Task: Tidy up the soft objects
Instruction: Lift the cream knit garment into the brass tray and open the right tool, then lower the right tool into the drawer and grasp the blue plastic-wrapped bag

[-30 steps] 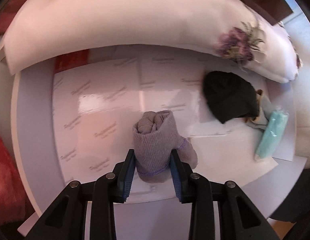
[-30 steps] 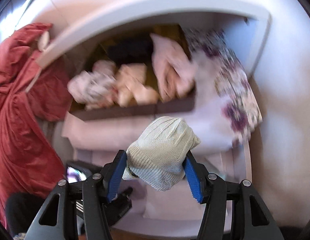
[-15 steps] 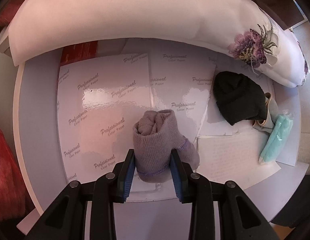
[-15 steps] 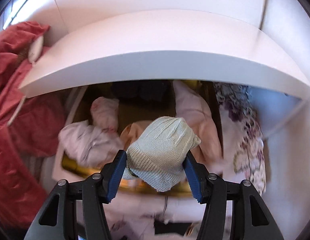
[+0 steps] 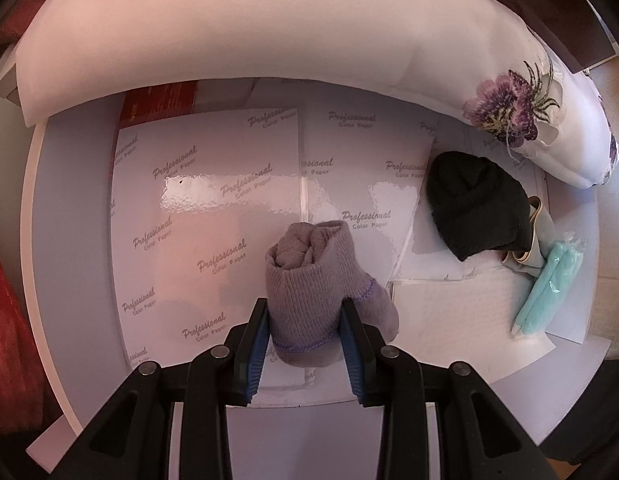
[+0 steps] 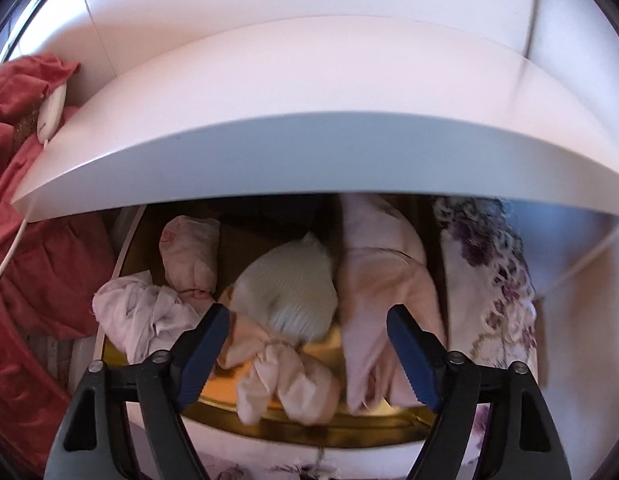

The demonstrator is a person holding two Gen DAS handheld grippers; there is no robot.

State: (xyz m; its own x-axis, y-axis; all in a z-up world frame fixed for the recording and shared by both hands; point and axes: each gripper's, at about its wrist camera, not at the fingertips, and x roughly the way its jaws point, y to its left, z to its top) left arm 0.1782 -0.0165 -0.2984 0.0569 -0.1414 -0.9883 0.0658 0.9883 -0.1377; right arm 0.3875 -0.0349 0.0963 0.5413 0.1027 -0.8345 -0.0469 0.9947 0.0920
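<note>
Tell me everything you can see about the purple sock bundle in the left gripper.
The purple sock bundle is a rolled pair of greyish-lilac knitted socks, the ribbed cuff folded over the roll to hold it together. A darker purple stitched line runs around its lower edge. The open end, showing the tucked-in folds, points away from the camera. The left gripper is shut on it, one blue pad pressing each side. Below it lie glossy paper sheets; whether it touches them cannot be told.

Three rolled socks (image 5: pixel 313 276), one teal packet (image 5: pixel 549 284), one floral pillow (image 5: pixel 509 108).
</note>
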